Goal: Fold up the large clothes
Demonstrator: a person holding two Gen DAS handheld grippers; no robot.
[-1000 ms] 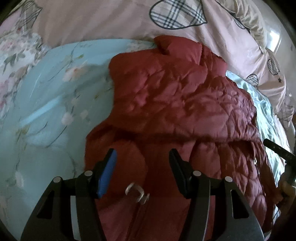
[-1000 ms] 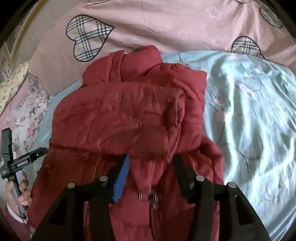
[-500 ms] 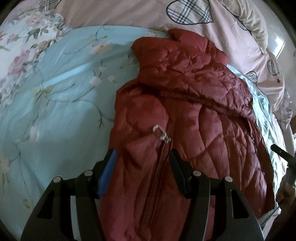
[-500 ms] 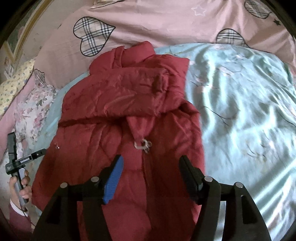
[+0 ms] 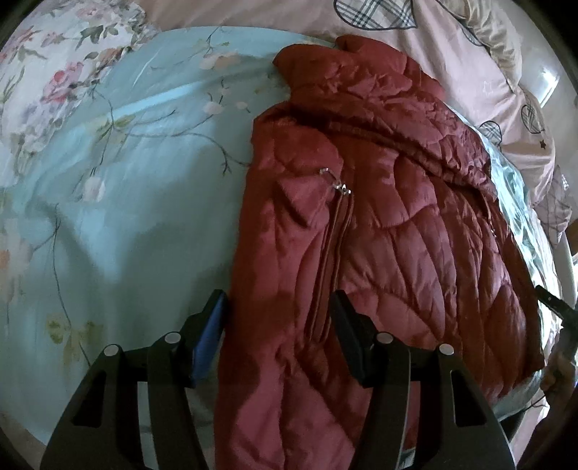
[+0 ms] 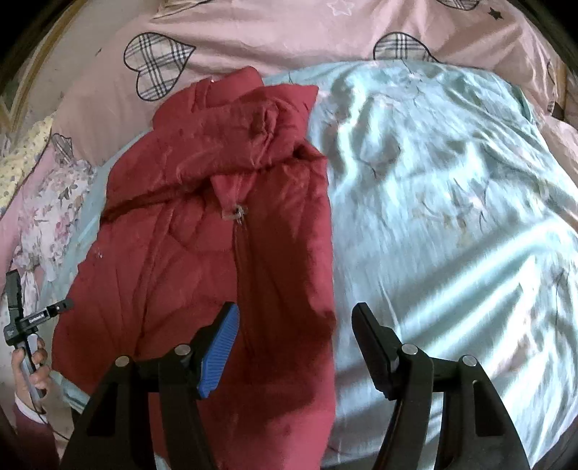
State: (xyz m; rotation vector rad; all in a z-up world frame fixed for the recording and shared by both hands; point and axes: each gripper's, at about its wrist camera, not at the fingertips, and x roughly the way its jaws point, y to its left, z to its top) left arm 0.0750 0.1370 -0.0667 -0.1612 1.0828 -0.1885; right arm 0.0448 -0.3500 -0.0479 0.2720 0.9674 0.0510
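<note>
A dark red quilted jacket [image 5: 379, 231] lies flat on a light blue floral bed cover [image 5: 119, 202], sleeves folded in across its upper part, zipper pull [image 5: 337, 182] showing on the front. My left gripper [image 5: 276, 314] is open and empty, jaws spread over the jacket's lower left edge. In the right wrist view the jacket [image 6: 202, 253] lies left of centre with its zipper pull [image 6: 236, 213]. My right gripper [image 6: 294, 332] is open and empty above the jacket's lower right edge.
A pink duvet with plaid hearts [image 6: 289, 32] lies behind the jacket. A floral pillow [image 5: 54, 65] sits far left. The blue cover [image 6: 451, 202] spreads right of the jacket. My left hand and its gripper handle [image 6: 25, 325] show at the left edge.
Both grippers have pulled back toward the jacket's hem and apart, left one to the left edge, right one to the right edge. Both stayed open.
</note>
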